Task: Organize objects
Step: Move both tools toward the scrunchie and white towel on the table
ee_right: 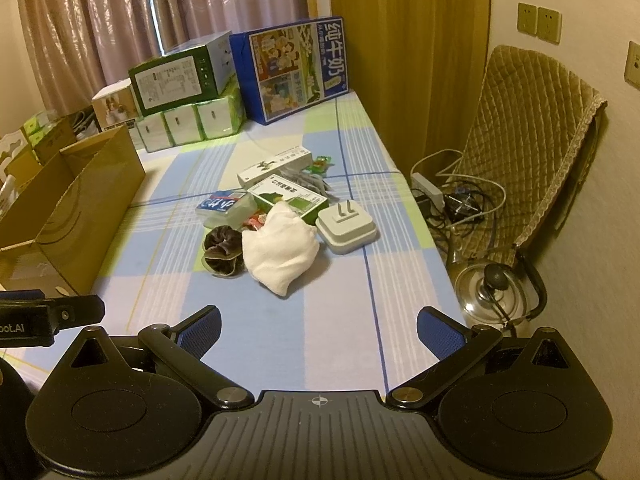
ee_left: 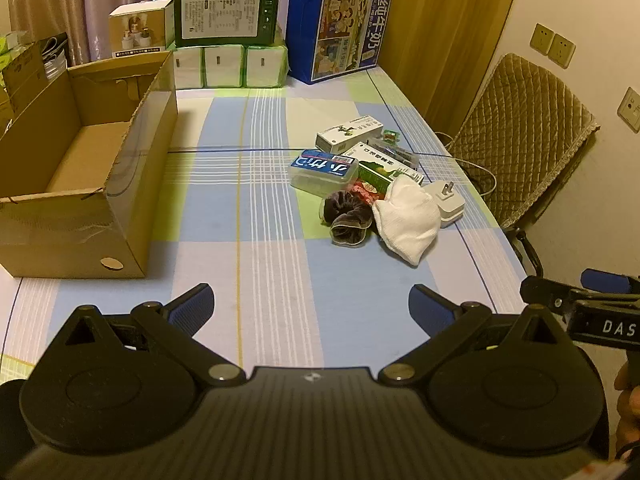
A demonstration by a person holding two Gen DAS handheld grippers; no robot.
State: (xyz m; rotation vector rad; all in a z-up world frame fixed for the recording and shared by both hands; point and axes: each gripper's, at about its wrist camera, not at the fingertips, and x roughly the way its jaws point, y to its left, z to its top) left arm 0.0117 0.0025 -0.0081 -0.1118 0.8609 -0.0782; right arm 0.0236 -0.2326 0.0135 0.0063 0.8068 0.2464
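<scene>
Right wrist view: both claws point(ee_right: 318, 328) gape empty, white pouch point(ee_right: 278, 252) well ahead.

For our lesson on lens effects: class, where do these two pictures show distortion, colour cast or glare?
Left wrist view: fisheye bends the open brown cardboard box and darkens the corners; warm yellowish cast throughout. Right wrist view: the checked tablecloth lines curve, and the shiny glass pot lid on the chair glints.

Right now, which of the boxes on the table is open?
The brown cardboard box at the left: its top is open and it looks empty inside. The green box and blue milk box are closed.
</scene>
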